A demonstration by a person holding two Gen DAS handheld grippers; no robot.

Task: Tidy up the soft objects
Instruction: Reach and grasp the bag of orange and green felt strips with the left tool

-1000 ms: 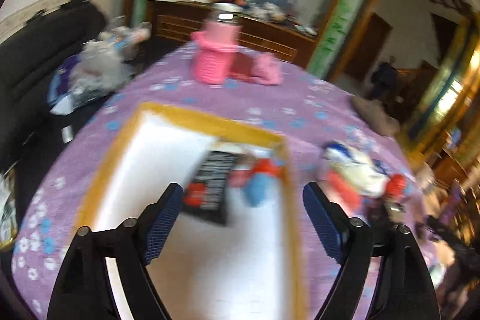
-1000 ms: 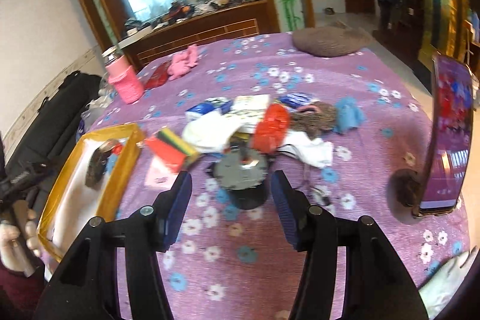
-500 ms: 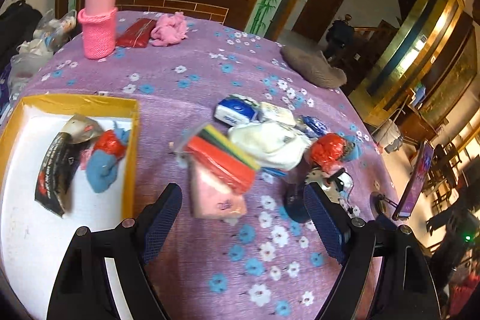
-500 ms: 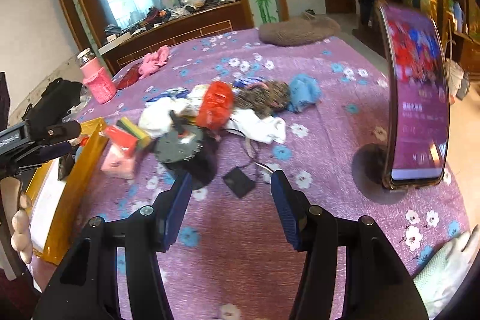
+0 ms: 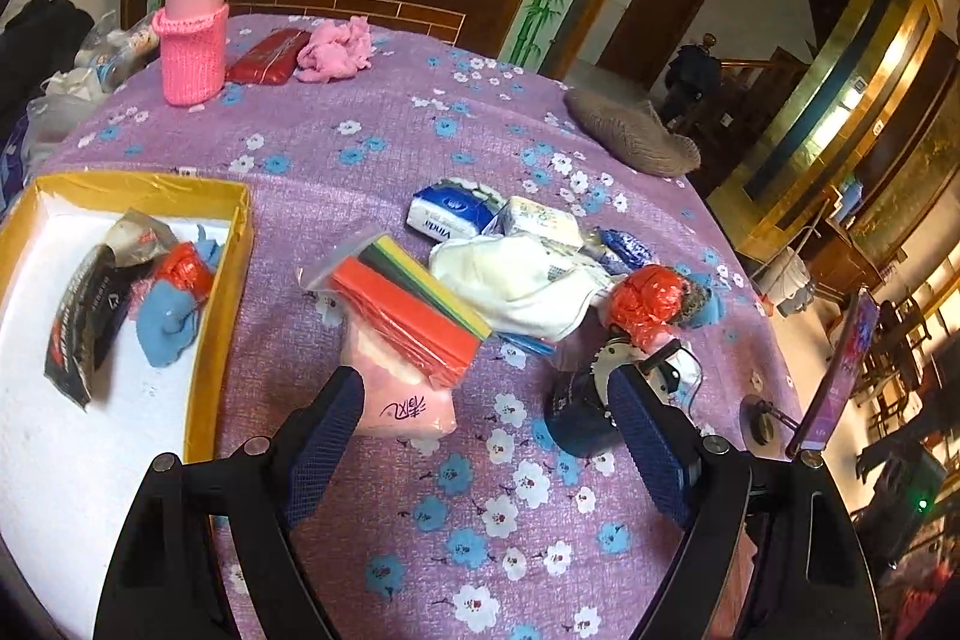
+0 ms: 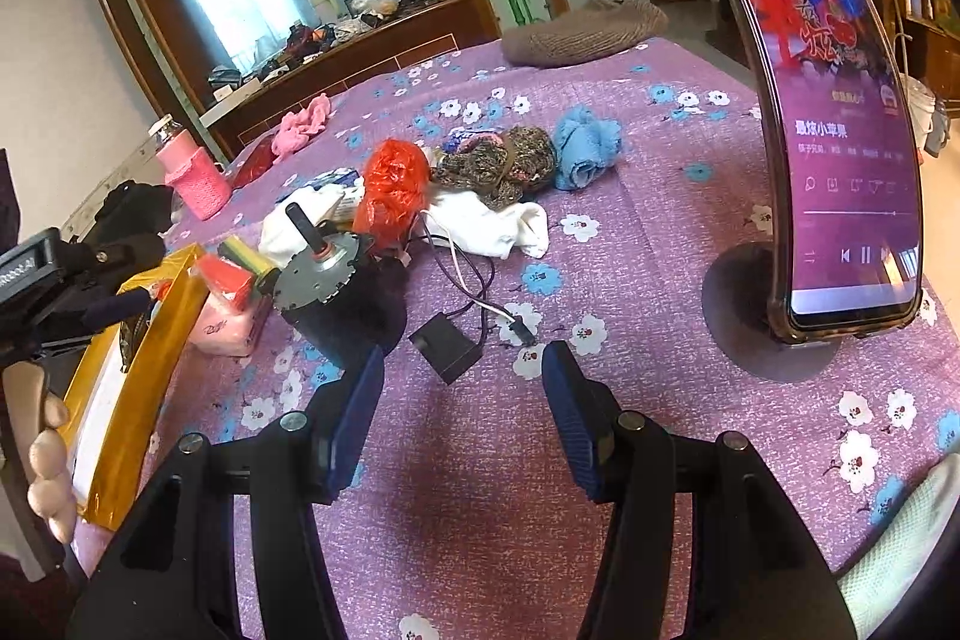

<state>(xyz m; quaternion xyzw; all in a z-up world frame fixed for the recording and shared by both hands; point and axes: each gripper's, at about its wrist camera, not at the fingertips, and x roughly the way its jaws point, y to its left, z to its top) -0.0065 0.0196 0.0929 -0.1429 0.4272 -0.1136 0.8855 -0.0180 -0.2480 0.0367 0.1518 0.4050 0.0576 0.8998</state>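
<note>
Fingers apart on left gripper (image 5: 483, 409) near pink packet (image 5: 408, 397), right gripper (image 6: 462, 382) apart, empty

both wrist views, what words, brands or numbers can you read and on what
"Vinda": blue and white tissue pack, seen upside down.
"最炫小苹果": upright phone screen.
Red brush script on the pink soft pack: not legible.
Black foil packet in the yellow box: blurred.

Right gripper (image 6: 462, 382), jaws apart, empty above purple floral tablecloth (image 6: 660, 142) near small black box (image 6: 447, 346).
</note>
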